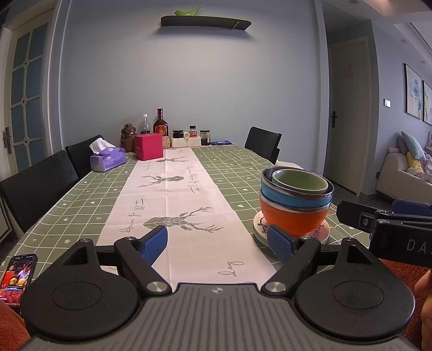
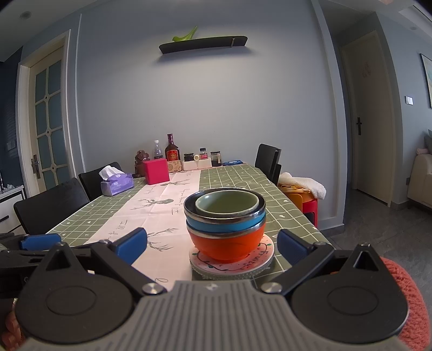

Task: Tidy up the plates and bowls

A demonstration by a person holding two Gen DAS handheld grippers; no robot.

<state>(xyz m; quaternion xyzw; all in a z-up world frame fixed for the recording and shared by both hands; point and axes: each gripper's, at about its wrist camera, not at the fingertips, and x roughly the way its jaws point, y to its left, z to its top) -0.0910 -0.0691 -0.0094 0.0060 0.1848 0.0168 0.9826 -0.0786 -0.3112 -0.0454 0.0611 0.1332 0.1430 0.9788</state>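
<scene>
Bowls nested on plates, my right tool [image 2: 212, 244] spread wide

Green bowl [image 2: 226, 203] sits in blue bowl [image 2: 225, 222], in orange bowl [image 2: 226, 243], on stacked plates [image 2: 232, 266]; tabletop [image 2: 243, 178] beneath, tool just before them.

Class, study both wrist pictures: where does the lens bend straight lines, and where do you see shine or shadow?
Left wrist view: the door frames bow outward at the edges, and the wall shelf casts a soft shadow below it. Right wrist view: the same fisheye bowing, a bright glint on the metal rim of the blue bowl, and the open right gripper close to the lens looks soft.
</scene>
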